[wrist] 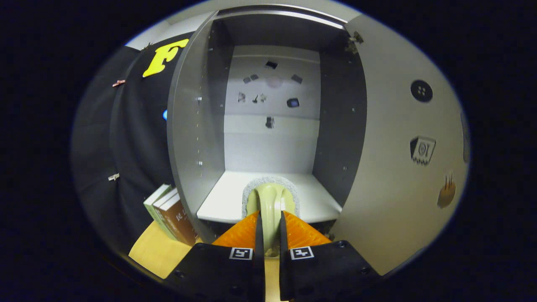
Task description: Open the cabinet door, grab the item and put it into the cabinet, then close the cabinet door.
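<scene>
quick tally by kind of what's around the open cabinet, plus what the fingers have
cabinet, door open: 1
books standing beside the cabinet: 3
brush clamped between the gripper fingers, head over the cabinet's shelf edge: 1
total: 5

We see the cabinet's white shelf (319, 197) at 12 o'clock ahead of the claw (270, 228); a pale brush with a grey fuzzy edge (270, 195) is over its front edge, pinched between both fingers. Wooden desk (157, 251) below; a stack of books (168, 212) leans on it at 10 o'clock.
</scene>
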### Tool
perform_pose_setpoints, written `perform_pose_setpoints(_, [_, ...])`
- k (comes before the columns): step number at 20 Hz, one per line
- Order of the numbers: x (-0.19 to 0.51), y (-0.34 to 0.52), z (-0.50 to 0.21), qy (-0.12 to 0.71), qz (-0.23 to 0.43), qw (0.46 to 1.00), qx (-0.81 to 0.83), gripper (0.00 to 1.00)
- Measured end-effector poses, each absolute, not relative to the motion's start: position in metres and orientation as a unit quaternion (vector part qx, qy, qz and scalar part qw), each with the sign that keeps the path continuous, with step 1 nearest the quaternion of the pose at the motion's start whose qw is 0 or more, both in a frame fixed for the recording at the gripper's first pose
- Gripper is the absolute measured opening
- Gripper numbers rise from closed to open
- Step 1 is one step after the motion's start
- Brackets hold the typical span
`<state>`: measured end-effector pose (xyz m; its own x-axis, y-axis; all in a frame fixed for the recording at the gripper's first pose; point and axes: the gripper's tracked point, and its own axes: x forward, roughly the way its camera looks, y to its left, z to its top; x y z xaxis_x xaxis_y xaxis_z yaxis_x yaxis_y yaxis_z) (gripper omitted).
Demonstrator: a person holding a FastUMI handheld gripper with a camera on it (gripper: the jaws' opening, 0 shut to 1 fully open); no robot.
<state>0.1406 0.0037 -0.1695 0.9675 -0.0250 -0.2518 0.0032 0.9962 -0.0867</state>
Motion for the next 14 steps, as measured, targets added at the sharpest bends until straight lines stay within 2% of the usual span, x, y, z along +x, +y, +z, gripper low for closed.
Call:
perform_pose_setpoints(8, [0.223, 0.001, -0.139, 0.090, -0.015, 0.995, -0.039, 0.17])
perform_pose_setpoints(14, [0.292, -0.008, -0.190, 0.186, -0.031, 0.981, -0.054, 0.17])
